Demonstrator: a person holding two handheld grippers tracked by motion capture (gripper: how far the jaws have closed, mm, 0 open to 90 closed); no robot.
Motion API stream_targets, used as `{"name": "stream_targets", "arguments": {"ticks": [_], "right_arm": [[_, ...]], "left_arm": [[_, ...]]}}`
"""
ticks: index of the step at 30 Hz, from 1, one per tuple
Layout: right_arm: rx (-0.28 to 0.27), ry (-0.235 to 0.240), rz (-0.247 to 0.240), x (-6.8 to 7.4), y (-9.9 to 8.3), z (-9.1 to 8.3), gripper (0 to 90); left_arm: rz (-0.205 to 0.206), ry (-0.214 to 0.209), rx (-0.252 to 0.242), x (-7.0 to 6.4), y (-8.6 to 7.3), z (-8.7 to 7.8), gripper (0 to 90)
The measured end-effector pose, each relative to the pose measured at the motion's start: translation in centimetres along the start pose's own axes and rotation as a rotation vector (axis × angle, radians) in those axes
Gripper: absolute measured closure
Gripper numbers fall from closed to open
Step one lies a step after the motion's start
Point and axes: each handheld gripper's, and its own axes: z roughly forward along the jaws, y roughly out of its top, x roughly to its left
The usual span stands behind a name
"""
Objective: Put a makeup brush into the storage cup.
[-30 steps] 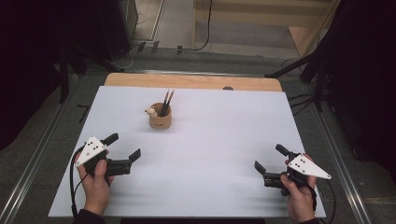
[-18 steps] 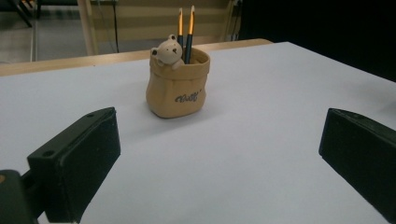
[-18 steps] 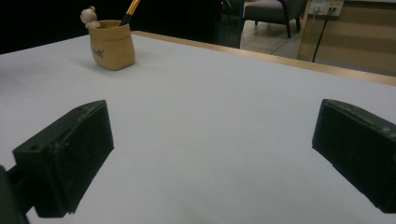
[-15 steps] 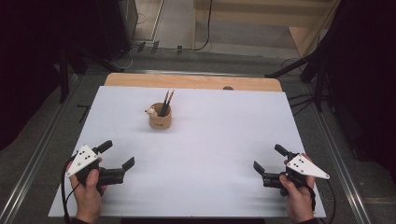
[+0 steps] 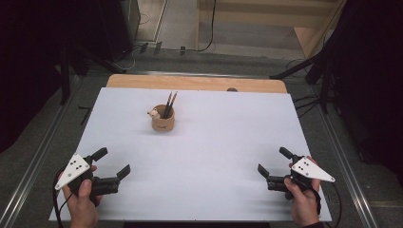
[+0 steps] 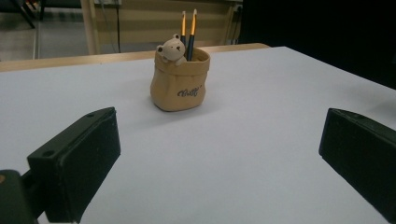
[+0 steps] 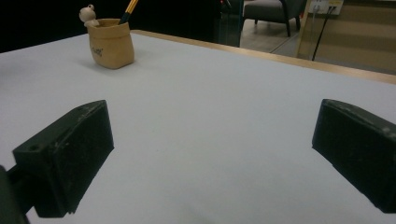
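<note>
on the white table (image 5: 209,142) in a seemingly dim room, both grippers (image 5: 114,163) (image 5: 275,160) gape wide, empty.

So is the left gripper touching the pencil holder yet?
Apart. The high view shows bare white table between the left gripper and the pencil holder; its jaws stand open.

In the right gripper view the top edge cuts off the pencil (image 7: 130,6) standing in the tan pencil holder (image 7: 110,43), and the writing on the holder's front is too small to read.
</note>
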Motion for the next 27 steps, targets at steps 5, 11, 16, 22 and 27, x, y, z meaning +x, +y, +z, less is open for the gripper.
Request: {"name": "stream_targets", "arguments": {"ticks": [5, 11, 16, 22, 27], "right_arm": [[0.003, -0.001, 0.004, 0.0, 0.0, 0.0, 0.0], [0.001, -0.007, 0.003, 0.0, 0.0, -0.2, 0.0], [0.0, -0.008, 0.004, -0.1, -0.1, -0.3, 0.0], [-0.001, -0.011, 0.011, -0.1, 0.0, -0.4, 0.0], [-0.007, -0.027, 0.013, -0.1, 0.0, -0.5, 0.0]], "left_arm": [[0.002, 0.013, -0.01, 0.3, -0.1, -0.7, 0.0], [-0.034, 0.033, -0.034, 1.1, -0.2, -1.9, 0.0], [-0.036, 0.034, -0.037, 1.3, -0.3, -2.1, 0.0], [-0.031, 0.021, -0.032, 1.2, -0.3, -1.8, 0.0], [-0.037, 0.023, -0.033, 1.3, -0.3, -1.8, 0.0]]}}
